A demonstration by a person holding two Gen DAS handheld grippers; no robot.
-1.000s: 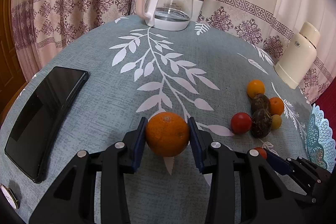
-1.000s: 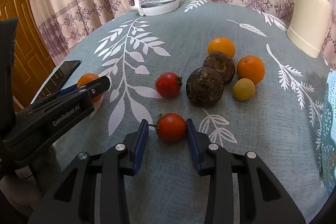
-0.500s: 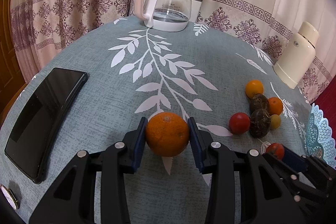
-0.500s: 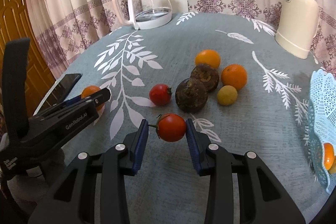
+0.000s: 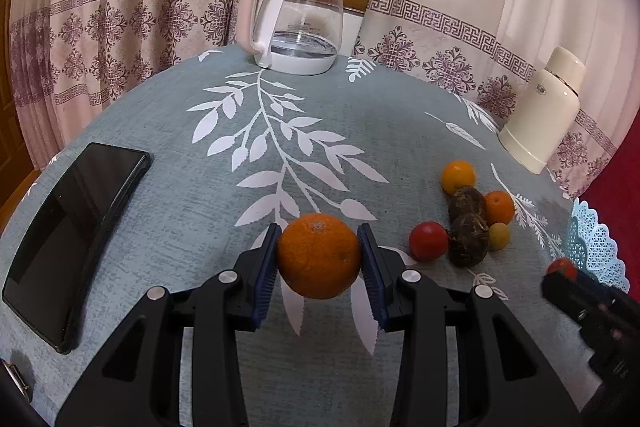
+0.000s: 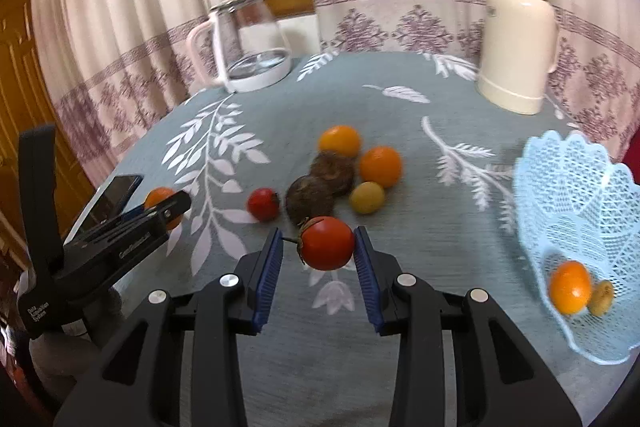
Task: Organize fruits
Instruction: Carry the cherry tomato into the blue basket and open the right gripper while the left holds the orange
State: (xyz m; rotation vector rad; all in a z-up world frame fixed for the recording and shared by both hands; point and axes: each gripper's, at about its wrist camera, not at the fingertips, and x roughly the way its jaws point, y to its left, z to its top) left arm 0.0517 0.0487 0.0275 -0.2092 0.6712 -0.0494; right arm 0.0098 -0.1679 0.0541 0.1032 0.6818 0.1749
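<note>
My left gripper (image 5: 319,254) is shut on a large orange (image 5: 319,255) and holds it above the tablecloth. My right gripper (image 6: 319,245) is shut on a red tomato (image 6: 327,243), lifted over the table. A light blue lace basket (image 6: 560,187) stands at the right, holding an orange fruit (image 6: 569,287) and a small brown one (image 6: 600,298). Loose fruit lies mid-table: a tomato (image 6: 263,203), two dark brown fruits (image 6: 310,198), two oranges (image 6: 380,166) and a small yellow fruit (image 6: 367,197). The same cluster shows in the left wrist view (image 5: 466,239).
A black phone (image 5: 76,203) lies at the table's left edge. A glass kettle with a pink handle (image 5: 298,23) stands at the back. A cream thermos (image 5: 540,115) stands at the back right. Curtains hang around the round table.
My right gripper has risen with the tomato and swung right, bringing the blue basket into view. My left gripper has lifted the orange slightly and stayed in place.
</note>
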